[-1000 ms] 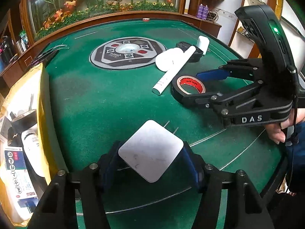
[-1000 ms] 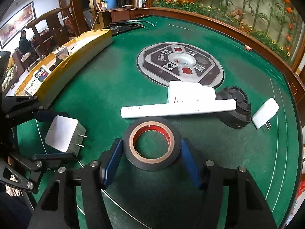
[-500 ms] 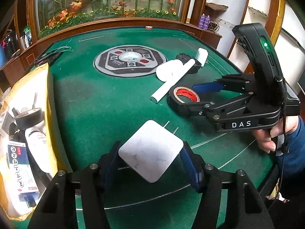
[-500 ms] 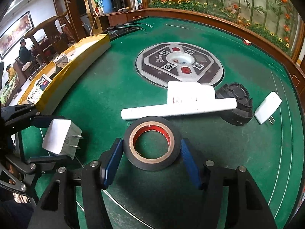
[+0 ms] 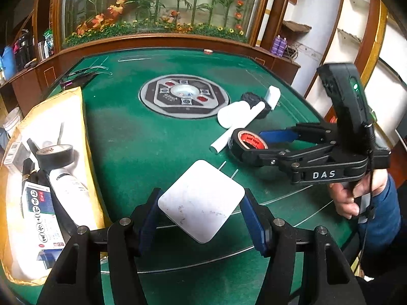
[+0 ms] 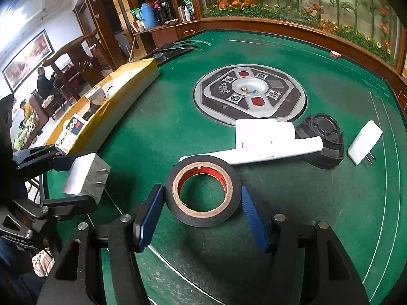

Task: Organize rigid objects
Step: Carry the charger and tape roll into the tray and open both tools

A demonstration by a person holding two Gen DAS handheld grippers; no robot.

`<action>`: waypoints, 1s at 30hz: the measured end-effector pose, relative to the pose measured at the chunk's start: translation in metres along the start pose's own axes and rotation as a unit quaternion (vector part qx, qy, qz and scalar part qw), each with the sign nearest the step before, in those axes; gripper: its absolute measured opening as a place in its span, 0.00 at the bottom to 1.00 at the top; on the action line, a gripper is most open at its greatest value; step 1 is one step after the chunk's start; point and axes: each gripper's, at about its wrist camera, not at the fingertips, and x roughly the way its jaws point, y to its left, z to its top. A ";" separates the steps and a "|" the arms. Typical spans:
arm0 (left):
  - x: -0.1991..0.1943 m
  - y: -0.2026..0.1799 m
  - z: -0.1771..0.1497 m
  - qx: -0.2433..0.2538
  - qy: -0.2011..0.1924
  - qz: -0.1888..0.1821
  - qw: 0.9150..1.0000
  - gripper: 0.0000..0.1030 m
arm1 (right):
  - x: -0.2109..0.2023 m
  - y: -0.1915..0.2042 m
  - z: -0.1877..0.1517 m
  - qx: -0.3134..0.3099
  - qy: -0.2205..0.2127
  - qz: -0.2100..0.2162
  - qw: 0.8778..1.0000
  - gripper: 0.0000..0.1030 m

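My left gripper (image 5: 201, 213) is shut on a white square plug adapter (image 5: 201, 200) and holds it above the green table; it also shows in the right wrist view (image 6: 84, 175) at the left. My right gripper (image 6: 202, 213) is shut on a black tape roll (image 6: 202, 194) with a red core, lifted a little off the felt; the roll also shows in the left wrist view (image 5: 245, 143). A yellow-rimmed box (image 5: 76, 117) at the left holds another black tape roll (image 5: 54, 156), a white bottle and a printed carton.
On the felt lie a white tube (image 6: 254, 152), a white box (image 6: 264, 132), a black round fan part (image 6: 323, 137) and a second white plug (image 6: 365, 142). A round control panel (image 6: 250, 94) sits mid-table. A wooden rail edges the table.
Both grippers have risen and tilted while keeping their loads. The left gripper with the adapter has moved toward the yellow box; the right gripper has lifted the tape roll.
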 end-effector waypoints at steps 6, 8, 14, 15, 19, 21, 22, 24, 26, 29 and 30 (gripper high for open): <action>-0.010 0.004 0.003 -0.010 -0.013 -0.002 1.000 0.63 | -0.002 -0.003 0.000 0.006 -0.003 0.001 1.000 0.59; -0.014 0.005 0.004 -0.014 -0.018 -0.006 1.000 0.63 | -0.003 -0.003 0.000 0.008 -0.005 0.005 1.000 0.59; -0.026 0.011 0.006 -0.021 -0.032 -0.006 0.999 0.63 | -0.004 -0.005 0.001 0.013 -0.008 0.016 1.000 0.59; -0.030 0.013 0.006 -0.024 -0.036 -0.008 0.999 0.63 | -0.004 -0.005 0.002 0.017 -0.008 0.018 1.000 0.59; -0.044 0.024 0.009 -0.038 -0.056 -0.009 0.998 0.63 | -0.006 -0.007 0.005 0.039 -0.008 0.031 0.999 0.59; -0.051 0.031 0.009 -0.047 -0.065 -0.008 0.997 0.63 | -0.008 -0.006 0.006 0.046 -0.011 0.037 0.998 0.59; -0.054 0.033 0.009 -0.049 -0.068 -0.007 0.996 0.63 | -0.009 -0.004 0.007 0.048 -0.012 0.039 0.998 0.59; -0.062 0.039 0.008 -0.055 -0.077 -0.002 0.995 0.63 | -0.009 0.000 0.008 0.049 -0.014 0.039 0.998 0.59; -0.068 0.045 0.007 -0.063 -0.085 0.003 0.994 0.63 | -0.009 0.007 0.009 0.048 -0.014 0.042 0.998 0.59; -0.077 0.055 0.005 -0.073 -0.095 0.011 0.993 0.63 | -0.008 0.020 0.013 0.043 -0.018 0.048 0.998 0.59; -0.079 0.059 0.005 -0.077 -0.096 0.013 0.992 0.63 | -0.008 0.024 0.015 0.040 -0.019 0.049 0.998 0.59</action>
